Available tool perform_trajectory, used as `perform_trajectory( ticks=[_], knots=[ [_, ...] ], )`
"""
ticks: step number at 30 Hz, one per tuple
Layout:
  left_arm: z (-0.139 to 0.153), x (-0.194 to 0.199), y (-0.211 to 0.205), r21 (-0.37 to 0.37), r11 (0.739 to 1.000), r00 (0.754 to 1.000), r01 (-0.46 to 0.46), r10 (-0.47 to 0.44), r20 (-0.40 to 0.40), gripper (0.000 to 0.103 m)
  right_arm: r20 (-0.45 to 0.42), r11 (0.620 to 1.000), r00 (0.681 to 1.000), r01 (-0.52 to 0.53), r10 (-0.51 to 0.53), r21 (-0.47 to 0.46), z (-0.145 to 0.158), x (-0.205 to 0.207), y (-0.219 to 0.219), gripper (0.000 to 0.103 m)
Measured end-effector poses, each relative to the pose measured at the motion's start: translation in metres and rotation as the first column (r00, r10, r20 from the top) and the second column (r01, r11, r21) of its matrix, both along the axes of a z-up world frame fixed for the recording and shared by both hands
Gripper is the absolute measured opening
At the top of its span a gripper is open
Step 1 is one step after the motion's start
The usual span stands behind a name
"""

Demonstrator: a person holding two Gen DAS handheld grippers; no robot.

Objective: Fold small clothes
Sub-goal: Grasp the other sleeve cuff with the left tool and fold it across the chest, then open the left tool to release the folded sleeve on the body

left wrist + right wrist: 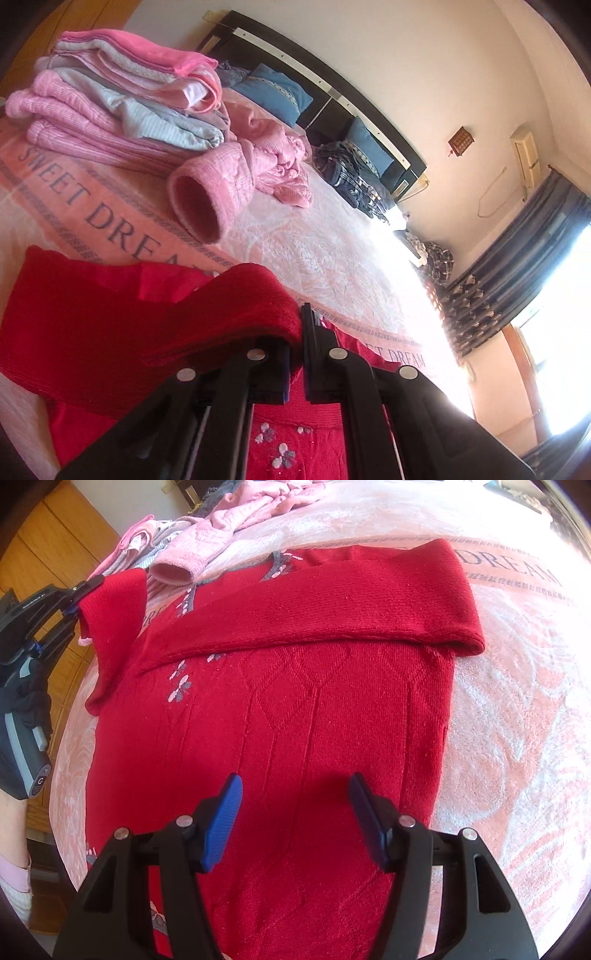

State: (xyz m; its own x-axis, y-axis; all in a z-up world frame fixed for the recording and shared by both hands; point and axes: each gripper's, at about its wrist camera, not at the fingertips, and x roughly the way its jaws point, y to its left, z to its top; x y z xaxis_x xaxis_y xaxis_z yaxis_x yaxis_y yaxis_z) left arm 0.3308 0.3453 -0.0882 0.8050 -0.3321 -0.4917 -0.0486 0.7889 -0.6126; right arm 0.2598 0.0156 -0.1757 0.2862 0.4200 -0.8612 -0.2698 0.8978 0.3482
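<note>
A red knit sweater (295,709) lies flat on the bed, back up. One of its sleeves (332,602) is folded across the upper body. My left gripper (297,332) is shut on the other sleeve (236,306), which drapes over its left finger. In the right wrist view that left gripper (83,590) holds the sleeve's cuff end (114,624) lifted at the sweater's left side. My right gripper (295,794) hovers open over the sweater's lower body, with nothing between its blue pads (225,819).
A pile of folded pink and pale-blue clothes (122,85) sits on the pink "SWEET DREAM" bedspread (314,258). A crumpled pink garment (229,177) lies beside it. Blue pillows (273,92), dark clothes (351,170) and the headboard are farther back. A wooden wardrobe (55,546) stands left.
</note>
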Motion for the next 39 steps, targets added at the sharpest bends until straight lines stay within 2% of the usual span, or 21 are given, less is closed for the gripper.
perform_trajectory(
  ticks=[6,9,13,15,18,20,24,25,27,30,33,35,37,39],
  knots=[
    [-0.030,0.017,-0.037,0.040,0.998,0.996,0.055,-0.052,-0.069,0.004,0.001,1.000,1.000,0.006,-0.006,0.005,-0.001,-0.003,-0.006,0.060],
    [-0.054,0.026,-0.051,0.057,0.994,0.987,0.097,-0.089,-0.137,0.005,-0.004,1.000,1.000,0.006,-0.006,0.005,-0.002,-0.002,-0.008,0.060],
    [-0.086,0.034,-0.070,0.044,0.974,0.945,0.223,-0.205,-0.256,0.007,-0.006,1.000,1.000,0.006,-0.006,0.005,-0.003,-0.002,-0.008,0.060],
    [-0.084,0.024,-0.087,0.095,0.949,0.933,0.300,-0.271,-0.236,0.014,-0.007,1.000,1.000,0.009,-0.009,0.011,-0.004,-0.002,-0.009,0.061],
    [-0.074,0.007,-0.111,0.164,0.880,0.888,0.447,-0.413,-0.203,0.031,-0.011,0.999,1.000,0.024,-0.024,0.029,-0.004,-0.002,-0.011,0.061],
    [-0.071,0.000,-0.113,0.137,0.855,0.860,0.500,-0.471,-0.198,0.032,-0.013,0.999,0.999,0.033,-0.033,0.032,-0.003,-0.002,-0.013,0.061],
    [-0.068,-0.016,-0.089,0.039,0.813,0.804,0.580,-0.565,-0.185,0.033,-0.011,1.000,1.000,0.029,-0.029,0.009,0.000,-0.003,-0.013,0.060],
    [-0.066,-0.023,-0.080,0.033,0.811,0.799,0.585,-0.568,-0.195,0.033,-0.009,1.000,1.000,0.028,-0.028,-0.001,0.001,-0.002,-0.012,0.060],
    [-0.064,-0.038,-0.056,0.018,0.818,0.802,0.575,-0.559,-0.207,0.033,0.001,0.999,1.000,0.025,-0.025,-0.022,0.006,0.000,-0.009,0.060],
    [-0.058,-0.059,-0.011,-0.012,0.855,0.837,0.519,-0.511,-0.198,0.034,0.033,0.999,0.999,-0.012,0.013,-0.038,0.023,0.008,0.006,0.060],
    [-0.047,-0.063,0.037,0.072,0.927,0.914,0.368,-0.346,-0.211,0.037,0.073,0.997,0.995,-0.070,0.072,-0.033,0.046,0.018,0.035,0.060],
    [-0.046,-0.053,0.066,0.104,0.961,0.945,0.255,-0.225,-0.238,0.037,0.099,0.991,0.987,-0.122,0.128,-0.061,0.060,0.025,0.063,0.060],
    [-0.047,-0.042,0.085,0.122,0.975,0.956,0.187,-0.152,-0.252,0.037,0.110,0.979,0.974,-0.188,0.196,-0.078,0.068,0.033,0.096,0.060],
    [-0.055,-0.027,0.095,0.150,0.974,0.951,0.168,-0.120,-0.287,0.037,0.106,0.970,0.965,-0.235,0.241,-0.066,0.070,0.040,0.123,0.058]
  ],
)
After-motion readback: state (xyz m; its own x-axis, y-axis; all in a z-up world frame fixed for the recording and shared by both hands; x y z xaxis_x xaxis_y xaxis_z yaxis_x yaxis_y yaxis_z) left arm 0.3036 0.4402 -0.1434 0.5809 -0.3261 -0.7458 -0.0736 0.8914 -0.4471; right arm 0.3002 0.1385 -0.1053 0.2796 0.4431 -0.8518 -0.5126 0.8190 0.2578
